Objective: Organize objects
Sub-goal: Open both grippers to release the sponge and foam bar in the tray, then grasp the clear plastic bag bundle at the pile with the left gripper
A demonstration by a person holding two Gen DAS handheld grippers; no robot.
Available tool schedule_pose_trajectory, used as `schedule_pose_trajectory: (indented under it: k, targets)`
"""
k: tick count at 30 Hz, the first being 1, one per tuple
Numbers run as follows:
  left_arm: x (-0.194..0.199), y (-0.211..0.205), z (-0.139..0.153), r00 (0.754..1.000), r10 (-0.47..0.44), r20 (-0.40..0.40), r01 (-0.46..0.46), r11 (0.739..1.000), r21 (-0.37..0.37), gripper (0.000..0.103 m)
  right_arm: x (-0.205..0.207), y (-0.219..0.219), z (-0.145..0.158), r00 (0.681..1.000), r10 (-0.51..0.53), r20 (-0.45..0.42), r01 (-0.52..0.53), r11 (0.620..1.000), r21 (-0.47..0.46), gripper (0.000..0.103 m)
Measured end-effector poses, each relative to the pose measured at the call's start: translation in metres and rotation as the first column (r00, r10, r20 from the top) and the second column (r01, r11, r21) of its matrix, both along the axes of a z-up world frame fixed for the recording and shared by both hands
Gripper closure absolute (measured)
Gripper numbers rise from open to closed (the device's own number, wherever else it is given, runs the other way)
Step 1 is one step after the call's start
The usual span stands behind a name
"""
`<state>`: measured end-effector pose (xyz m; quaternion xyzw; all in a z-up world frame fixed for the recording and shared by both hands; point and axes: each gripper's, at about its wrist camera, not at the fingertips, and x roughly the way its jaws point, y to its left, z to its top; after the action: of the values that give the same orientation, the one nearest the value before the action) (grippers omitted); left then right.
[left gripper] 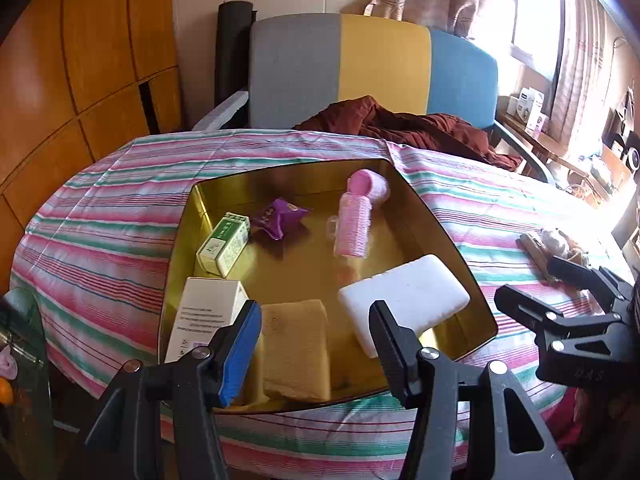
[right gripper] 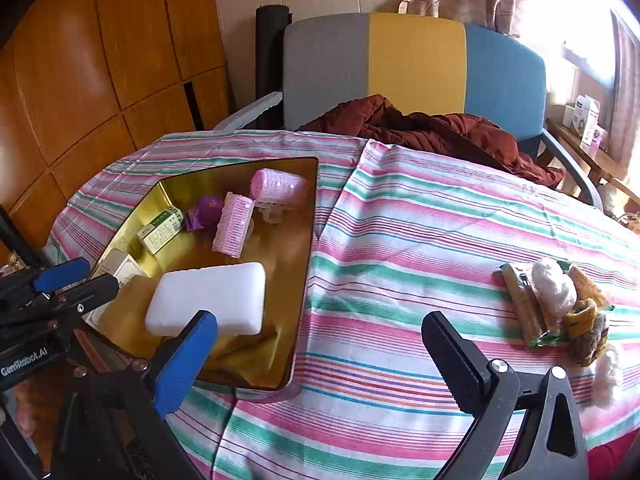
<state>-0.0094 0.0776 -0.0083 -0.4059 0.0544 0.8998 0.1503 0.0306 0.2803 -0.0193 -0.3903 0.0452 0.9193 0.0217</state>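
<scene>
Right tool hangs spread and empty, the snack bundle still loose on the tabletop at two o'clock, nearer it than the left tool, also spread.

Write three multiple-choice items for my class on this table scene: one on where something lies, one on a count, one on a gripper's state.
1. Where does the white sponge lie?
A. on the chair
B. in the gold tray
C. on the bare cloth

2. How many pink rollers are in the tray?
A. two
B. four
C. none

3. What is the state of the right gripper?
A. shut on the sponge
B. shut on a roller
C. open, holding nothing

Answers:
1. B, since the sponge rests inside the tray near its front, partly on the tan sponge.
2. A, since one roller lies in the middle and a second sits at the far corner.
3. C, since its fingers stand wide apart over the striped cloth with nothing between them.
</scene>
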Motion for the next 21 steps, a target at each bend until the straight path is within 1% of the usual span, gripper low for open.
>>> schedule_pose_trajectory:
  k: [3, 8, 12, 14, 16, 18, 19, 20, 21]
  targets:
    - [0.003, 0.009, 0.001, 1.0, -0.026, 0.001, 0.026, 1.0, -0.007, 0.046, 0.001, 0.009, 0.003, 1.0, -0.015, -0.003, 0.015, 1.0, 0.009, 0.0]
    - [0.009, 0.023, 0.004, 0.997, -0.078, -0.007, 0.078, 0.997, -0.006, 0.046, 0.004, 0.035, 0.008, 0.998, -0.064, -0.009, 0.064, 0.998, 0.028, 0.0]
    - [0.013, 0.037, 0.009, 0.992, -0.128, -0.01, 0.128, 0.992, 0.009, 0.046, 0.01, 0.071, 0.016, 0.99, -0.14, -0.016, 0.141, 0.989, 0.051, 0.0]
    - [0.014, 0.046, 0.01, 0.988, -0.156, -0.008, 0.156, 0.988, 0.015, 0.046, 0.015, 0.094, 0.021, 0.981, -0.191, -0.022, 0.192, 0.978, 0.081, 0.0]
    - [0.015, 0.054, 0.011, 0.983, -0.185, -0.001, 0.185, 0.982, 0.027, 0.046, 0.022, 0.123, 0.029, 0.966, -0.255, -0.038, 0.258, 0.959, 0.115, 0.0]
    - [0.015, 0.064, 0.012, 0.978, -0.207, 0.01, 0.206, 0.977, 0.047, 0.046, 0.03, 0.157, 0.036, 0.94, -0.337, -0.055, 0.341, 0.933, 0.118, 0.0]
    - [0.015, 0.068, 0.012, 0.975, -0.219, 0.02, 0.218, 0.974, 0.06, 0.046, 0.034, 0.175, 0.039, 0.923, -0.379, -0.064, 0.384, 0.917, 0.112, 0.0]
    - [0.014, 0.073, 0.011, 0.972, -0.231, 0.031, 0.229, 0.971, 0.07, 0.046, 0.04, 0.192, 0.04, 0.9, -0.429, -0.072, 0.435, 0.894, 0.109, 0.0]
    - [0.014, 0.079, 0.011, 0.969, -0.243, 0.036, 0.24, 0.968, 0.073, 0.046, 0.046, 0.211, 0.041, 0.871, -0.485, -0.079, 0.491, 0.864, 0.106, 0.0]
